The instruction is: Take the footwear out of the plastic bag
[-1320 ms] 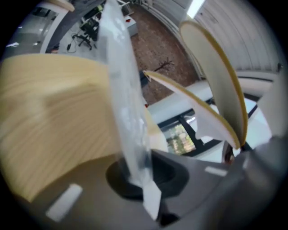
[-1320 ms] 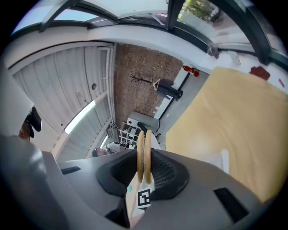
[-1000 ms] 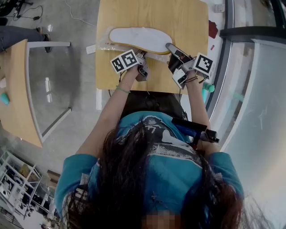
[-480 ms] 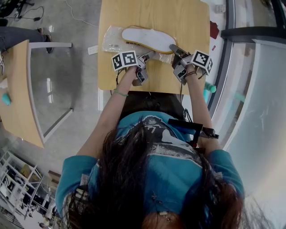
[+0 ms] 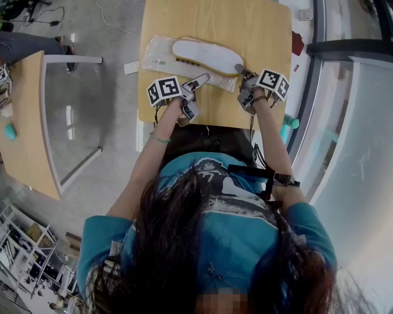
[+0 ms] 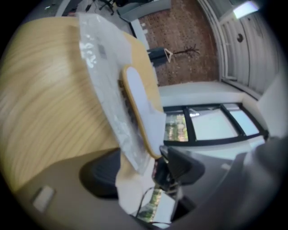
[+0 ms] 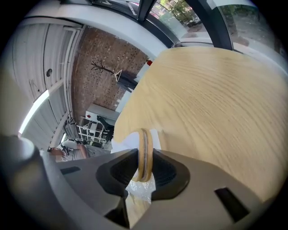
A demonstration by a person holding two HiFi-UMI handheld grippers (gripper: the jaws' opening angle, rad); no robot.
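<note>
Through my right gripper (image 7: 145, 168) I see both dark pads pressed on the heel end of a flat slipper (image 7: 144, 150). It stands on edge between them, its tan rim facing me and a strip of white showing just behind. A crumpled bit of clear plastic bag (image 7: 140, 191) hangs below the pads. Beyond lies the pale wooden table (image 7: 211, 103). Far off to the left are a brick wall (image 7: 90, 85), a coat stand (image 7: 102, 68) and a white shelf unit (image 7: 90, 128).

Glossy crinkled plastic bag (image 5: 159, 58), matt footwear (image 5: 206, 54), smooth wood table (image 5: 215, 18)
</note>
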